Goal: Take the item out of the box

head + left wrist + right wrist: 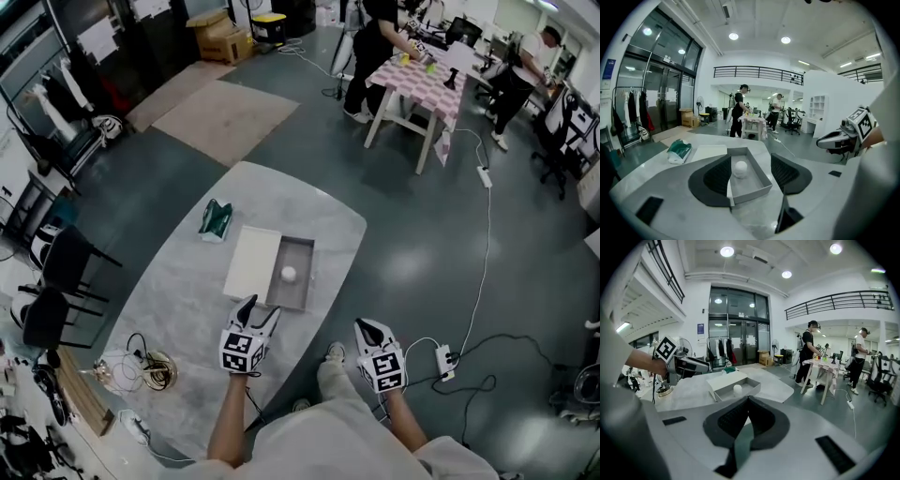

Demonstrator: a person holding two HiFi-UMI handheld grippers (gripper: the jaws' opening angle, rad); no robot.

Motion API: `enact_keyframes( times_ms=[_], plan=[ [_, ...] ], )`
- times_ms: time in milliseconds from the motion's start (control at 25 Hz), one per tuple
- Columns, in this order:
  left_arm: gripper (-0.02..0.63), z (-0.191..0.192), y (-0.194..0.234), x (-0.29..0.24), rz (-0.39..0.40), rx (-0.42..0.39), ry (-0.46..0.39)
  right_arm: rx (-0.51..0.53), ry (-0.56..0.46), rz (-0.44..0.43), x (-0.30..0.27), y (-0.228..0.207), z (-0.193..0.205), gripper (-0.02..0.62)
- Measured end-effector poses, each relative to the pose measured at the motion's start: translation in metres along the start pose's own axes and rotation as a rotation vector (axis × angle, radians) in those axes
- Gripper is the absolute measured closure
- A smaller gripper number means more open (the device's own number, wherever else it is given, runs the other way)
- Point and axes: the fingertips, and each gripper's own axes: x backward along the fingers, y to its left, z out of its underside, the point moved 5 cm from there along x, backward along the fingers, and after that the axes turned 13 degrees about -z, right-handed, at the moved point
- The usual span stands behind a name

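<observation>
An open grey box (298,272) lies on the marble table (187,281), with its white lid (253,261) flat at its left side. A small white ball (288,274) rests inside the box. My left gripper (262,309) hovers just short of the box's near end, open and empty. In the left gripper view the ball (740,168) shows between the spread jaws, some way ahead of them, inside the box (754,185). My right gripper (363,327) hangs off the table's near right edge, shut with nothing in it. From the right gripper (747,400), the box (740,391) and ball (737,390) lie well ahead.
A green packet (216,220) lies beyond the lid. A coiled cable and a small stand (141,370) sit at the table's near left end. Black chairs (56,291) stand to the left. A power strip (442,360) and cables lie on the floor at right. People work at a far checked table (427,80).
</observation>
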Motion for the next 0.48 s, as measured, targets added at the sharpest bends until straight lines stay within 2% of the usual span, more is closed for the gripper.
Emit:
enact_keyframes(
  times_ms=[280,480],
  plan=[
    [0.357,-0.019,0.002,-0.038,-0.040,-0.038,0.047,0.009,-0.001,-0.076,-0.027,-0.049,-0.018,0.594],
    [0.356,-0.027,0.007,-0.060,-0.074,-0.024,0.075,0.001,0.002,-0.117,-0.043,-0.076,-0.025,0.594]
  ],
)
